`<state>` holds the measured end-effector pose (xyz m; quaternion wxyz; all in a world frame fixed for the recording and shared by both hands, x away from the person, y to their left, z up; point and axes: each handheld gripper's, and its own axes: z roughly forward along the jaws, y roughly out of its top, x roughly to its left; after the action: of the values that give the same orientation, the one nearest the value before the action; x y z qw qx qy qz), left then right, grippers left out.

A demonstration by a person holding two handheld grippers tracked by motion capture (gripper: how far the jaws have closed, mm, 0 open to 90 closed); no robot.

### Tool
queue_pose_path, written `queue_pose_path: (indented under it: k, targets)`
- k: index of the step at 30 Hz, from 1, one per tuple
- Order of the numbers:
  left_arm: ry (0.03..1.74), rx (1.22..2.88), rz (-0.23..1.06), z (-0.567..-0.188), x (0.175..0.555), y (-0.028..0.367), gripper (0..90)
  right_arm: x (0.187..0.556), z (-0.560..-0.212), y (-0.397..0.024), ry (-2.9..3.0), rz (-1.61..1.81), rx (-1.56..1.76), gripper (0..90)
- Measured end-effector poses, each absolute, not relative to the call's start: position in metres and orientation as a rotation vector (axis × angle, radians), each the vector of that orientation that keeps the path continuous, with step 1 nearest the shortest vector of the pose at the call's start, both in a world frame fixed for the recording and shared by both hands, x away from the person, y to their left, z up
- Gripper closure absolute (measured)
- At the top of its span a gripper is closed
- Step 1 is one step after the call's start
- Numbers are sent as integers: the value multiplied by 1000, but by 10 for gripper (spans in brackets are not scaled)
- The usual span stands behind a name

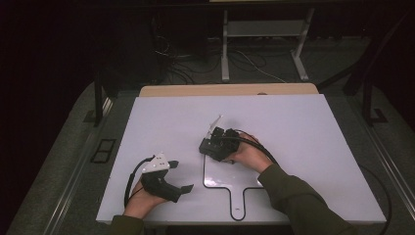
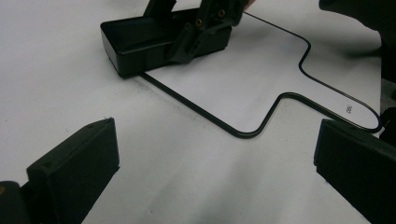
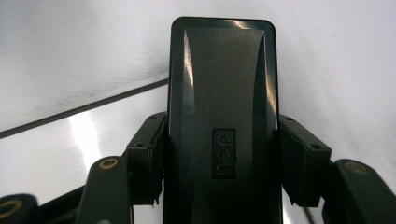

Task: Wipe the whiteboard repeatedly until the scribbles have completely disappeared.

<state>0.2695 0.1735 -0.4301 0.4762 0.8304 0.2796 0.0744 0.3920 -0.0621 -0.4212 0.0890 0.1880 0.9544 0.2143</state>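
Two grippers are at work over a white table (image 1: pixel 293 127). The right gripper (image 1: pixel 211 145) sits near the table's middle, at the upper left corner of a black outline (image 1: pixel 210 182) drawn on the surface in the shape of a paddle with a handle tab pointing toward the person. Its jaws are pressed against both long sides of a black rectangular case (image 3: pixel 223 107) marked "deli"; in the right gripper view each pad meets a side wall with no gap visible. In the left gripper view the case (image 2: pixel 140 44) lies flat on the table, its lower long edge right at the outline's line (image 2: pixel 196 109).

The left gripper (image 1: pixel 178 176) is held low near the front left of the table, well apart from the case. Its jaws are spread wide and hold nothing; bare white surface shows between them in the left gripper view.

Open room: the far half of the table, its right side, and the left strip beyond the left gripper are unoccupied. The front edge lies just behind both forearms. A wooden strip (image 1: pixel 195 90) borders the far edge. Beyond it, floor cables (image 1: pixel 195 66) and a metal frame (image 1: pixel 225 49) stand well apart from the work surface.
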Motion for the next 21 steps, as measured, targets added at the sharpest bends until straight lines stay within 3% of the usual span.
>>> queue_pose_path:
  k: [21]
  targets:
    - [689, 2030, 184, -430, 269, 174, 0, 415, -423, -85, 2761, 652, 713, 387]
